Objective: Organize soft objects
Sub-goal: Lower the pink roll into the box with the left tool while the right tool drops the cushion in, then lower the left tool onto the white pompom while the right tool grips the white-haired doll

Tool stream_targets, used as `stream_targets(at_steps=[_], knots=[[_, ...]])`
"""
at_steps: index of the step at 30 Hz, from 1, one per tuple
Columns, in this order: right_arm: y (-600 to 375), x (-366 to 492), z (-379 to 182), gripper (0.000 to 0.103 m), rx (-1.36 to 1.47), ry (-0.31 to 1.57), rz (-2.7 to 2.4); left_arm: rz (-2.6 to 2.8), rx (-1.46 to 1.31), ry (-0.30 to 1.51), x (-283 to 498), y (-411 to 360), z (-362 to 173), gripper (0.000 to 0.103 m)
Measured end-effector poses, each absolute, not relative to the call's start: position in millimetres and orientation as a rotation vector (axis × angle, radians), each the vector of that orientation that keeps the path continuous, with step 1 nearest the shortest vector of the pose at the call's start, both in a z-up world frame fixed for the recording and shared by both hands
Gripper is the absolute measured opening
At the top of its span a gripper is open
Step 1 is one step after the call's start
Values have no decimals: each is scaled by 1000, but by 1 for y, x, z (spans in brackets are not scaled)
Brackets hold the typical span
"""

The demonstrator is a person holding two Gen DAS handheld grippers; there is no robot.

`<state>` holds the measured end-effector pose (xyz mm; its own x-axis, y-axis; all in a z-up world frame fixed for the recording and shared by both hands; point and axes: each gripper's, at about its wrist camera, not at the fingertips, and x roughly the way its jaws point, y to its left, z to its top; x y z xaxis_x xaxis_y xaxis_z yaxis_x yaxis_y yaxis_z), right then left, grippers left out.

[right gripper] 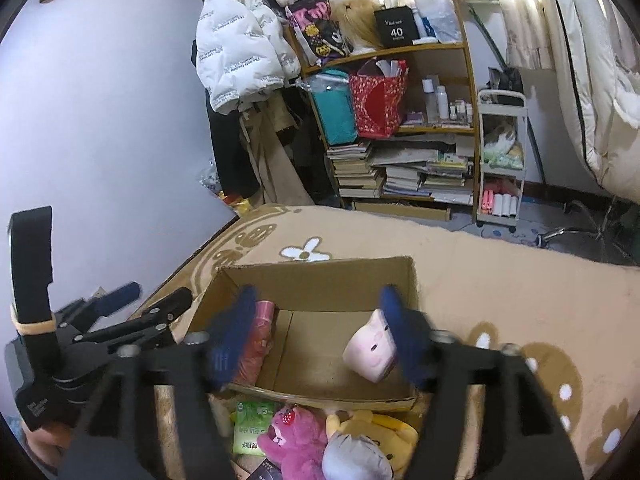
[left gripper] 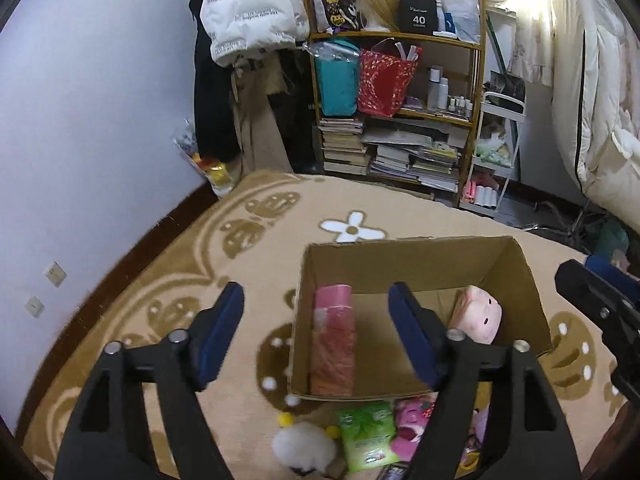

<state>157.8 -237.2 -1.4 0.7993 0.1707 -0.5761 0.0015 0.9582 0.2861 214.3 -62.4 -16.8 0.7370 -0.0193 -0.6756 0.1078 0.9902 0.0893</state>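
A tan flower-patterned blanket (left gripper: 248, 240) fills the lower half of both views, serving as the sorting surface. At lower centre sits an open cardboard box (right gripper: 320, 280), flaps up to receive soft things: a pink roll (left gripper: 334, 344) lies along its left wall, a pale pink pig plush (right gripper: 370, 350) leans at its right. Still outside, along the bottom edge, wait a magenta bear plush (right gripper: 294, 436), a yellow bear plush (right gripper: 384, 428), a green wipes pack (left gripper: 366, 432) and a white fluffy toy (left gripper: 306, 446). The left gripper (left gripper: 316, 312) and right gripper (right gripper: 316, 312) both hang with fingers apart, empty, above the box. Upper right, a black box (left gripper: 418, 16) reads "40".
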Motion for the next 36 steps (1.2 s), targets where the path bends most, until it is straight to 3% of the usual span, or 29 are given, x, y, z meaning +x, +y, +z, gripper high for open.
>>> stream_targets(at_steps=[4, 8, 21, 36], knots=[[-230, 153, 6, 91, 235, 654, 96, -58, 149, 731, 205, -57, -3, 95], [-225, 143, 11, 103, 213, 648, 99, -29, 137, 682, 190, -46, 9, 101], [-229, 108, -2, 103, 304, 666, 126, -16, 171, 704, 148, -19, 15, 102], [-238, 107, -48, 103, 345, 748, 111, -44, 161, 876, 150, -14, -48, 102]])
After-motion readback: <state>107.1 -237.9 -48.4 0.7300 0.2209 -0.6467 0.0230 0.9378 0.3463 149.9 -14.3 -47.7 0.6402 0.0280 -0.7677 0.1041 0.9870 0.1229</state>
